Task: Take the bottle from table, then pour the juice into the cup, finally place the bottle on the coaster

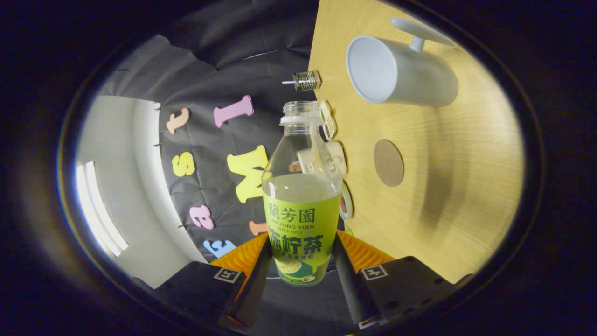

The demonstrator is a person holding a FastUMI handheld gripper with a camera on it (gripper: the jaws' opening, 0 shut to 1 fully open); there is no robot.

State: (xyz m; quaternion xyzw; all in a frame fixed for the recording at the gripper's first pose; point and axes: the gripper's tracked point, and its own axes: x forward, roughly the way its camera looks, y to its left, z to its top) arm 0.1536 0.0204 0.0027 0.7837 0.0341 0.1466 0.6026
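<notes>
My gripper (302, 254) is shut on the lower part of a clear plastic bottle (301, 196) with a green-yellow label, one finger on each side of the label. The bottle has no cap and holds pale juice up to about the label's top. The view is rolled on its side, so the bottle lies roughly level with the wooden table (447, 196), its open mouth pointing ahead. A white cup (401, 70) with a handle stands beyond the mouth and to its right, its inside showing bare. A round brown coaster (388, 163) lies on the table, nearer than the cup.
A small glass bottle (306, 80) stands at the table's far edge near the cup. Several small round items (329, 121) line that same edge behind the bottle. The black cloth wall hangs beyond the table, with a white wall further off.
</notes>
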